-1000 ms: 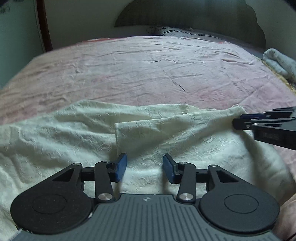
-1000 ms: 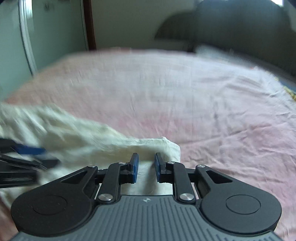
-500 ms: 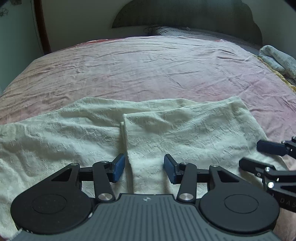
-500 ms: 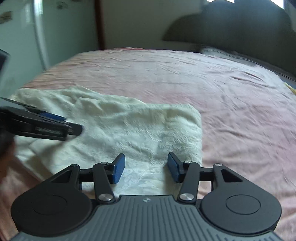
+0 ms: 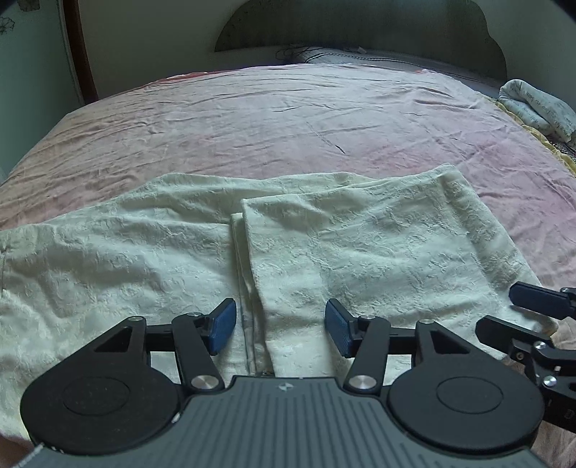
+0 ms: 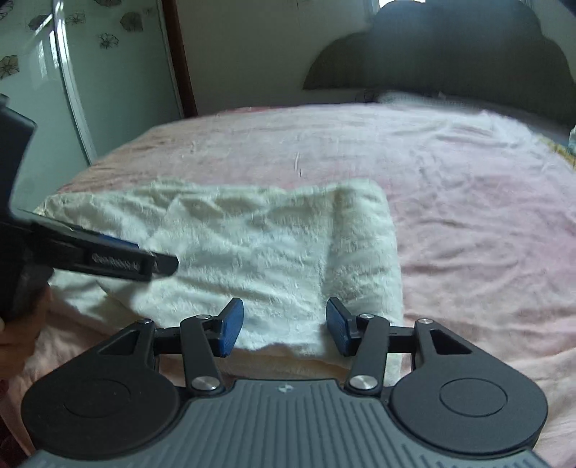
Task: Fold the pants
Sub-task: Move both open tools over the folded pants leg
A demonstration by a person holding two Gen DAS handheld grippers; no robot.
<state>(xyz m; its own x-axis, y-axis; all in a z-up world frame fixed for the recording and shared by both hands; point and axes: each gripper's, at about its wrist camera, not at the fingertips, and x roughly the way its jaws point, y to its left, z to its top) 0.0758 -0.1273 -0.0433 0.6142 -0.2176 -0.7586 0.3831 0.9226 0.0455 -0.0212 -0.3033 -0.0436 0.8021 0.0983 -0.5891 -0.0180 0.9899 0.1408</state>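
A pink bedsheet [image 5: 288,118] covers the bed, wrinkled and bare from the pants to the dark headboard [image 5: 360,28]; that far half is open room. A patterned bundle of cloth [image 5: 536,108] sits at the sheet's right edge, well apart from the pants. The cream pants [image 5: 360,252] lie at the near edge of the bed, long axis running left to right across the left wrist view, with the right part doubled over onto the rest, its hem edge [image 5: 248,259] running toward the camera.

A second ago the right gripper pinched the folded corner; now that corner lies flat on the pants, and the gripper has drawn back to the near right edge.

The left gripper [image 5: 280,327] hovers over the hem edge, jaws moderately wide and just opened further, pads clear of the cloth. The right gripper [image 6: 284,329] stands likewise half open, holding nothing, above the pants' near edge.
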